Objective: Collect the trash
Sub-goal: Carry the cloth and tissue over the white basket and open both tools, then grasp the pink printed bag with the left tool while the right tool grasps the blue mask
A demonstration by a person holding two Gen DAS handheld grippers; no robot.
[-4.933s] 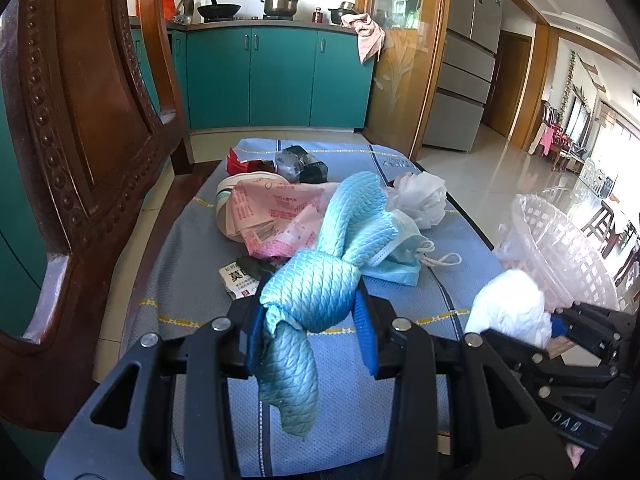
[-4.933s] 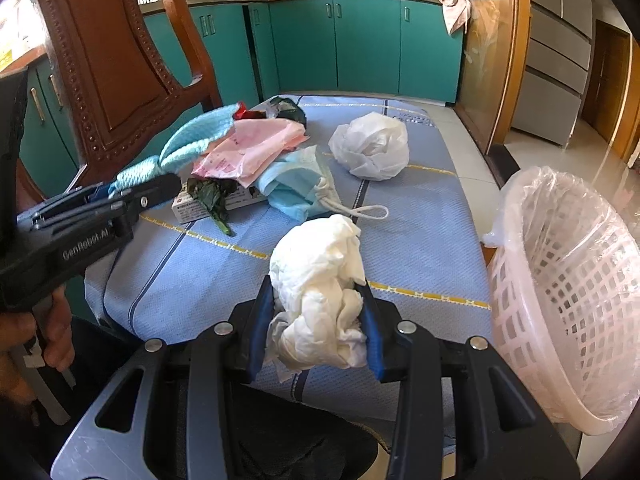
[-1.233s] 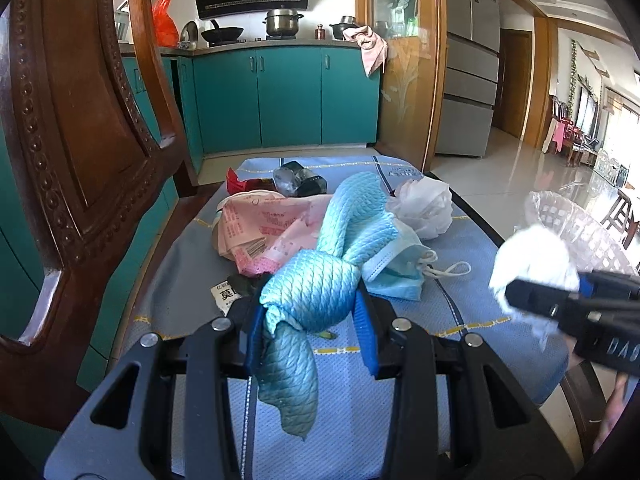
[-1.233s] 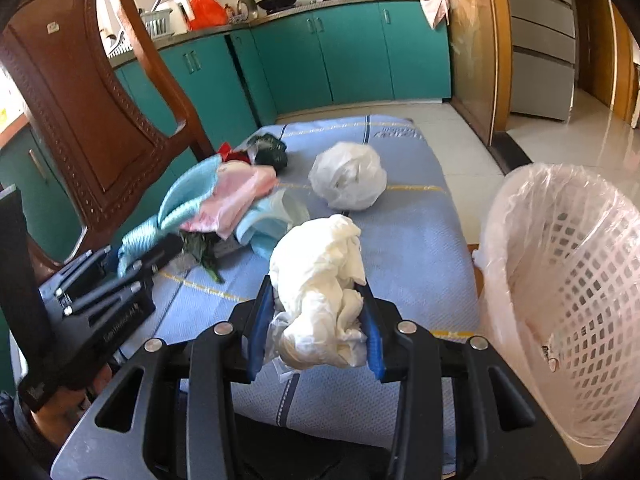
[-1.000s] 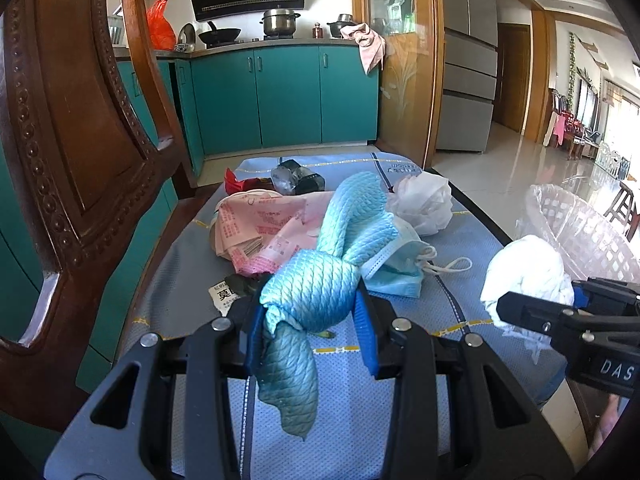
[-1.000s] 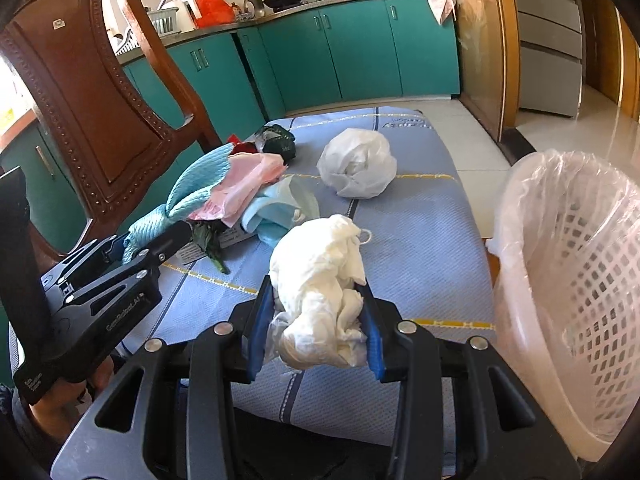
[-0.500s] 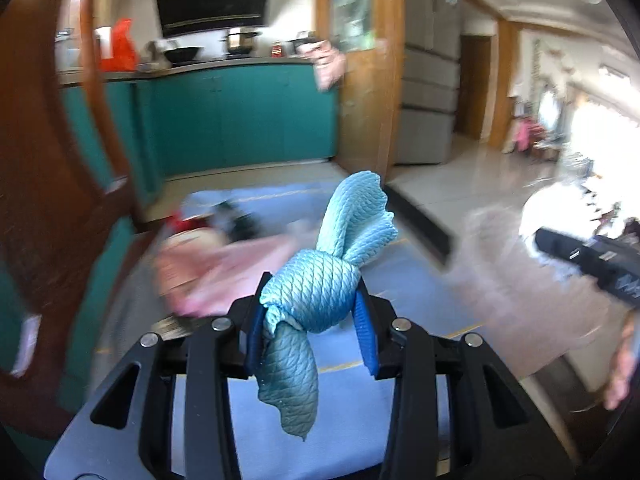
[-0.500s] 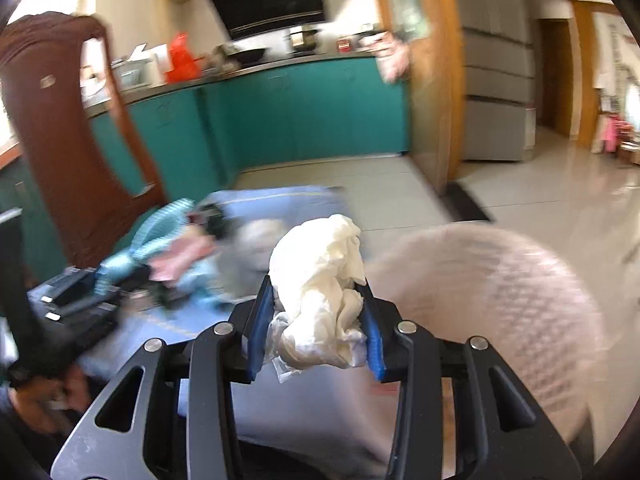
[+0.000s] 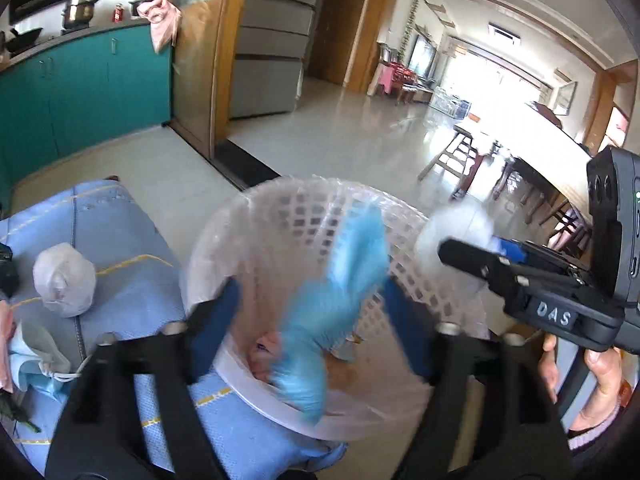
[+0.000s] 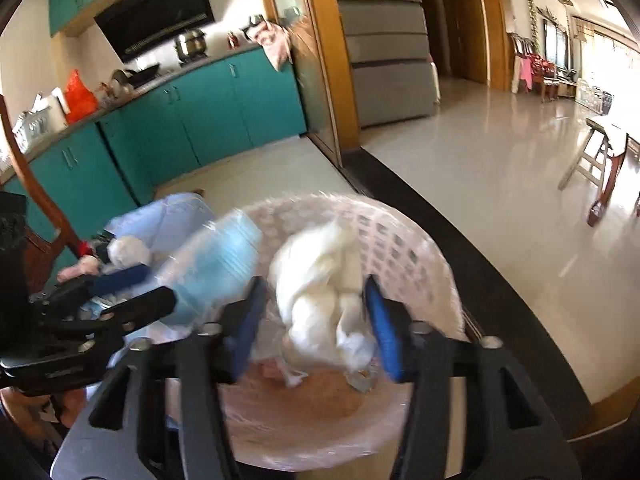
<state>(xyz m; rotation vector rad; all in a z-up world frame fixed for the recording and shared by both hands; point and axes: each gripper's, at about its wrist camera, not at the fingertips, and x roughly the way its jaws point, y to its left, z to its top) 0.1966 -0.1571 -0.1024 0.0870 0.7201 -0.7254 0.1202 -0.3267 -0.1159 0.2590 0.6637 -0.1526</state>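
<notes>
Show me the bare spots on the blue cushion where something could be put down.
Bare cushion lies between the white bag ball and the basket, and along the near strip beside the basket's base. The left edge is crowded: a face mask and dark scraps. The basket mouth is taken up by the blue cloth and white wad.

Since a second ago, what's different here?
Both tools swung from the cushion to above the basket and their jaws have just been opening. The left tool has let go of the blue cloth; the right tool is releasing the white wad. The white bag stays on the cushion.
</notes>
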